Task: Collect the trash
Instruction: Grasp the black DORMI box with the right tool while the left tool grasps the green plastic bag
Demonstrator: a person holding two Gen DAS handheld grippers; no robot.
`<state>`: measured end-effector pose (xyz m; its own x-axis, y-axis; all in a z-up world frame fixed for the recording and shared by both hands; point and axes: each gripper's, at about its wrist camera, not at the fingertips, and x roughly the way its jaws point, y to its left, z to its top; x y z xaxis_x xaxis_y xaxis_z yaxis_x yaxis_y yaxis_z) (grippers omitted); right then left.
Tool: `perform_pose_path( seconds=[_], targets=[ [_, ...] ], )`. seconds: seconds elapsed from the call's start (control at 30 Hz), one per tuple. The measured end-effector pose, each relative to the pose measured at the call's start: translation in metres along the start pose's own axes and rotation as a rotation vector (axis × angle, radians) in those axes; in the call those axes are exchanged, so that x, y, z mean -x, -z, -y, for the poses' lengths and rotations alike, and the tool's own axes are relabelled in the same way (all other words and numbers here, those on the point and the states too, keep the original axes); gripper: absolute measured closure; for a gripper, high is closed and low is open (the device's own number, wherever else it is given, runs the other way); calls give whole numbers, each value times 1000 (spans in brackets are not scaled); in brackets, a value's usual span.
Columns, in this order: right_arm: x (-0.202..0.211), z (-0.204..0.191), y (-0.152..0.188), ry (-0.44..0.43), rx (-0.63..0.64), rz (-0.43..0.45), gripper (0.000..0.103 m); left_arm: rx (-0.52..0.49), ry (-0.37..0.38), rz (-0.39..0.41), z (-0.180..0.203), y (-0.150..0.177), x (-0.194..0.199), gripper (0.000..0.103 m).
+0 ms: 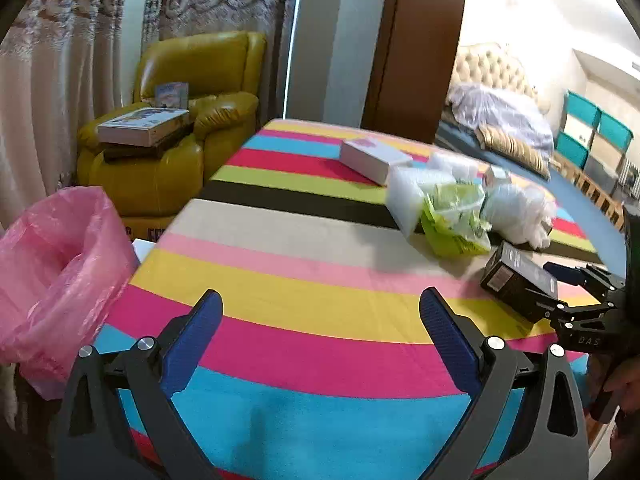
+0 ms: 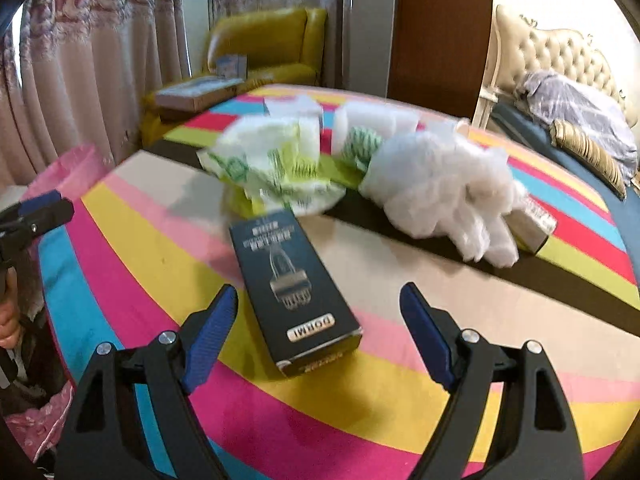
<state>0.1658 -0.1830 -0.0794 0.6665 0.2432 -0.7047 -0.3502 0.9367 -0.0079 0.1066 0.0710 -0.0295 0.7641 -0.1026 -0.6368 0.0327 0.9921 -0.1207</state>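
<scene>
Closing in on the first pick: right hand-held gripper wide open and empty, angled down over the black box lying flat on the striped desk. Left hand-held gripper likewise spread, holding nothing, near the pink bin bag. Next, probably: straddle the box's narrow sides, clamp, carry across to the bag.

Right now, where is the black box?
In the right wrist view the black box lies flat on the striped table, just ahead of the open right gripper, nearer than the green-printed bag.
</scene>
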Motion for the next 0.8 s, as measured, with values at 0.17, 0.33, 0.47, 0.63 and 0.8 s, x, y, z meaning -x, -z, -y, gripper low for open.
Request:
perform_pose_path(
  seconds=[0.17, 0.33, 0.47, 0.63, 0.8],
  targets=[
    [-12, -11, -4, 7, 44, -42, 38, -30, -19, -33, 10, -4, -9, 10],
    [-4, -6, -1, 0, 21, -8, 65, -70, -30, -33, 23, -10, -10, 10],
    [15, 6, 5, 41, -27, 76, 65, -106, 8, -63, 44, -17, -19, 10],
    [32, 27, 17, 80, -133, 141, 66, -172, 45, -64, 85, -27, -36, 10],
    [45, 48, 30, 112, -203, 178, 66, -158, 80, -88, 118, -35, -65, 10]
  ],
)
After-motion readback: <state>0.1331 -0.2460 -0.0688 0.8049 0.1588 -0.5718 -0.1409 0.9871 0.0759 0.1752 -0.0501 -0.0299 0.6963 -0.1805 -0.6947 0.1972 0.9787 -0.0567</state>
